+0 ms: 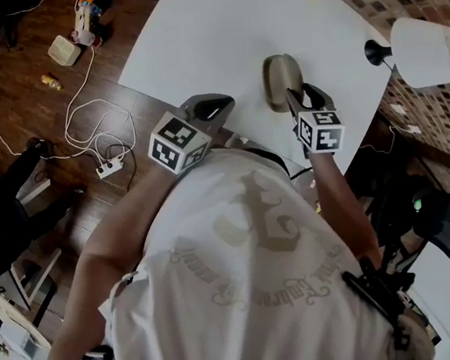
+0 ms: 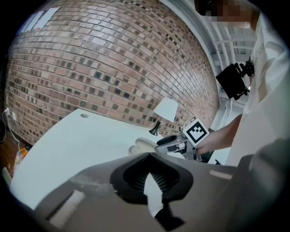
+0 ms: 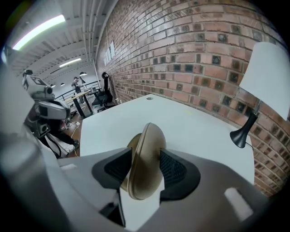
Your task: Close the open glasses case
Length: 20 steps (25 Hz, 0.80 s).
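my right claw (image 3: 146, 156) stands spread wide, one pad on each side of the case (image 1: 280, 81). i don't read the pads as squeezing it. the two shells look folded together with only a thin seam showing, so i judge the closing done or all but done. whether it has clicked shut i can't tell, and a last press may be left. the case sits near the table's (image 1: 210, 26) front edge, toward the corner with the lamp (image 1: 427, 48). the right claw tilts steeply down at it, with the forearm reaching in over that front edge. my left claw (image 2: 149, 173) has its tips pressed together on nothing. it hangs over the same edge, well left of the case, pointing only slightly down.
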{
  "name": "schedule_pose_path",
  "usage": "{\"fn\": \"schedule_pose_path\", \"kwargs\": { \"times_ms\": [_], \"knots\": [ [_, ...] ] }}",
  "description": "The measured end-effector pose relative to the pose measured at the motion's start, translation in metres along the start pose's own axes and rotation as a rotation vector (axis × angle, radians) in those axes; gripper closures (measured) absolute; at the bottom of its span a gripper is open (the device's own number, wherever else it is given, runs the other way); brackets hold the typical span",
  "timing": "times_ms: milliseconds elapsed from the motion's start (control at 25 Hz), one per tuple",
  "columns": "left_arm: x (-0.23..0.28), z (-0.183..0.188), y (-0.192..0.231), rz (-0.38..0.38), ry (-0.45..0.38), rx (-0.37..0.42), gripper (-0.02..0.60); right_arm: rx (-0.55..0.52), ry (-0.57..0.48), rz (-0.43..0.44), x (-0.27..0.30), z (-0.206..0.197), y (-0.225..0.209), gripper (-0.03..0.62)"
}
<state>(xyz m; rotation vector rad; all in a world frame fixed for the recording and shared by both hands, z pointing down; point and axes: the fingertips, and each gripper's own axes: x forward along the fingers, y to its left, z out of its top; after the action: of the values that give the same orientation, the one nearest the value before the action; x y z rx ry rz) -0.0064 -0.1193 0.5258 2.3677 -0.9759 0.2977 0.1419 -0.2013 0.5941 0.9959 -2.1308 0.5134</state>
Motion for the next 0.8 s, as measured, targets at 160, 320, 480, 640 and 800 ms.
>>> {"fn": "schedule_pose_path", "kwargs": {
  "times_ms": [160,320,480,640,800],
  "knots": [
    [-0.003,-0.001,0.0,0.003,-0.003,0.002,0.575,-0.021,-0.013,0.03,0.001,-0.001,0.015,0.395],
    [-0.004,-0.001,0.0,0.004,-0.006,0.009,0.575,-0.013,-0.02,0.042,0.005,-0.001,0.024,0.407],
    [-0.002,0.0,-0.002,-0.003,-0.003,0.017,0.575,0.016,-0.031,0.041,0.01,-0.002,0.024,0.479],
    [0.002,0.003,-0.006,-0.01,0.0,0.027,0.575,0.027,-0.037,0.056,0.015,-0.004,0.024,0.523],
    [0.004,0.001,-0.009,-0.008,0.008,0.031,0.575,0.032,-0.037,0.077,0.018,-0.006,0.025,0.56]
  ]
}}
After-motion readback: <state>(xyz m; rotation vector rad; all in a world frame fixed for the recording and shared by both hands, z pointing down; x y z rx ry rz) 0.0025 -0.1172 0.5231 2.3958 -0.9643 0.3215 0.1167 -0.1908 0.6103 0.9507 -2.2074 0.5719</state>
